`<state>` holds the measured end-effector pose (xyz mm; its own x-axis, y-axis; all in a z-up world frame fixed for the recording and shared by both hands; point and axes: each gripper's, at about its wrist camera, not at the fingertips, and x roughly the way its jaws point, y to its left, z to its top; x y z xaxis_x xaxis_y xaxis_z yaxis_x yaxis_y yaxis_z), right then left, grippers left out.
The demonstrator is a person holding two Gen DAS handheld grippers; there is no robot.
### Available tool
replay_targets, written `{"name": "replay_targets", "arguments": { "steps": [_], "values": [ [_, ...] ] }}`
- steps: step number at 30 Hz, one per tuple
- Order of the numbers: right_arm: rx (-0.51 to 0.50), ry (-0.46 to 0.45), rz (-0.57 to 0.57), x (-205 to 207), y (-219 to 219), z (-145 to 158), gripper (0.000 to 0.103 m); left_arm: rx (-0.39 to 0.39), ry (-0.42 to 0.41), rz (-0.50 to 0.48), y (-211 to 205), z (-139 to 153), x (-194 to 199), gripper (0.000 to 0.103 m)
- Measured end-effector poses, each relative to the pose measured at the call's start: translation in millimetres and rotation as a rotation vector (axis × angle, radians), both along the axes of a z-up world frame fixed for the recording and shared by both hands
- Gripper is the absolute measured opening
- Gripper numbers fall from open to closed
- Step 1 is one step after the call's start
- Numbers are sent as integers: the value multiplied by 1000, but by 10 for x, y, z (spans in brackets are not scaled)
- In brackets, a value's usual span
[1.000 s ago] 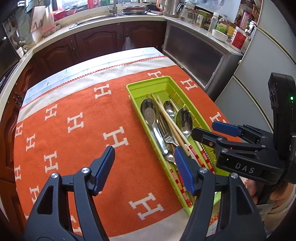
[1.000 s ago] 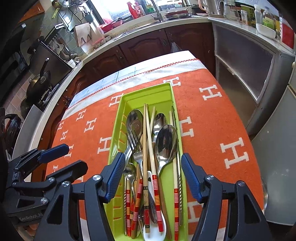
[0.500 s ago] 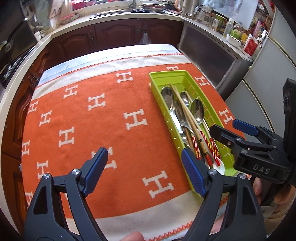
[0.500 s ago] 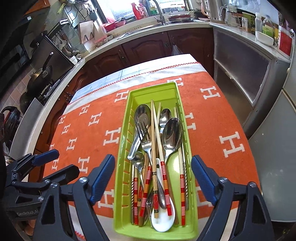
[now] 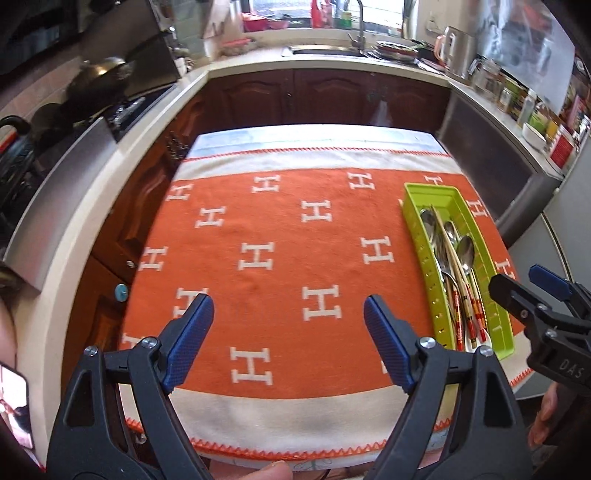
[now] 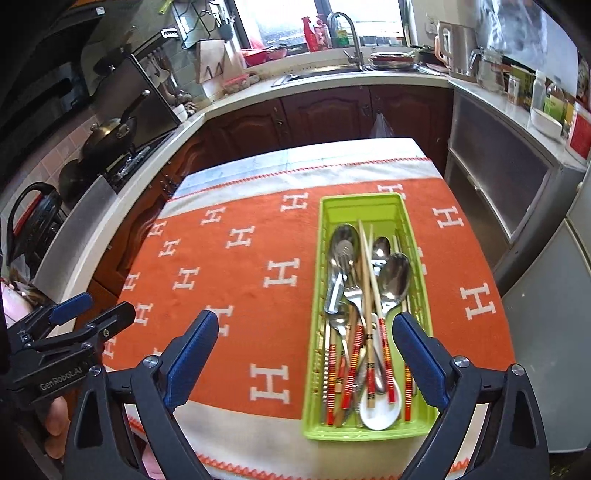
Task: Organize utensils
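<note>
1. One green tray (image 6: 360,204).
2. One orange cloth (image 6: 236,295) under it.
3. Three large metal spoons (image 6: 394,275) with bowls in plain view, plus one small one (image 6: 339,318).
4. One white ceramic spoon (image 6: 380,410).
5. One fork (image 6: 354,295).
6. Chopsticks (image 6: 366,266) overlap; their count is unclear.
7. Two grippers (image 6: 306,354).

Orange H-patterned cloth (image 5: 280,236), kitchen faucet (image 6: 349,35)
</note>
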<state>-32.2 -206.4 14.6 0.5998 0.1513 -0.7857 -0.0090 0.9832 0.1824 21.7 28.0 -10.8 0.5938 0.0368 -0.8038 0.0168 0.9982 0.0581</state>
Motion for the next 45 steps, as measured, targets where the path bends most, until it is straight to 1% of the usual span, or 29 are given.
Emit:
{"name": "replay_targets", "arguments": {
  "steps": [4, 8, 11, 15, 23, 29, 45],
  "values": [
    [9, -33, 6, -33, 170, 296, 98, 21, -58, 28, 86, 201, -137, 82],
    [19, -63, 13, -112, 306, 518, 100, 38, -117, 41, 113, 382, -270, 82],
    [-25, -95, 15, -199, 436, 647, 101, 46, -135, 56, 140, 456, -335, 83],
    [-55, -104, 29, -274, 550, 718, 101, 25, -130, 74, 202, 483, -345, 83],
    [-76, -115, 51, -264, 629, 708, 101, 15, -111, 81, 243, 440, -306, 83],
    [-79, -101, 62, -200, 629, 642, 101, 16, -104, 79, 223, 389, -280, 83],
    [-73, -87, 51, -113, 601, 544, 101, 12, -84, 82, 242, 299, -238, 83]
  ]
}}
